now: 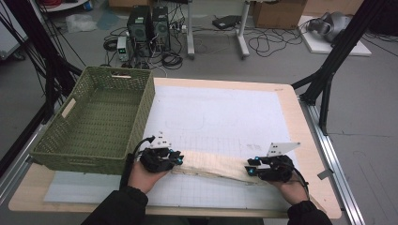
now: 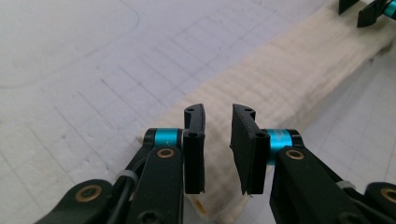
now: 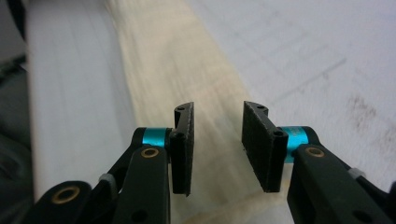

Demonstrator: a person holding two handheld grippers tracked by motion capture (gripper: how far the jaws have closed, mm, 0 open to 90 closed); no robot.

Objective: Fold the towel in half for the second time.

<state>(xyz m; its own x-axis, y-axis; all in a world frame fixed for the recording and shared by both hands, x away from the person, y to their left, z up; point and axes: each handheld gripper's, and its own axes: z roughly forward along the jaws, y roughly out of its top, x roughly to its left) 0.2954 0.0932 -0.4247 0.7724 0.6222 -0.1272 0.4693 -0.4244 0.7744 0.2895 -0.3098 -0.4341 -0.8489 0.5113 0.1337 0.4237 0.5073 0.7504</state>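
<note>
A: Where is the cloth right now?

B: The folded cream towel (image 1: 213, 165) lies as a long narrow strip across the lower middle of the high view, on the white gridded mat (image 1: 220, 117) that covers the counter (image 1: 307, 140). The left gripper (image 1: 179, 158) sits at its left end, the right gripper (image 1: 249, 167) at its right end.

A: Are they holding it?

B: No. Both sets of jaws stand apart with a clear gap, the towel under and between them, and the pads press on nothing.

A: So how far along is it?

B: I judge the folding into a strip done and the ends let go. What is left may be another fold or a move into the green woven basket (image 1: 101, 117) at the left of the frame, which has nothing in it yet.

A: Do the gripper views add anything?

B: The left gripper view shows the towel's ribbed weave (image 2: 280, 79) running toward the upper right, with the other gripper's tips at that corner. The right gripper view is blurred, showing the strip (image 3: 187, 70) running up the frame. The basket shows in the high view.
</note>
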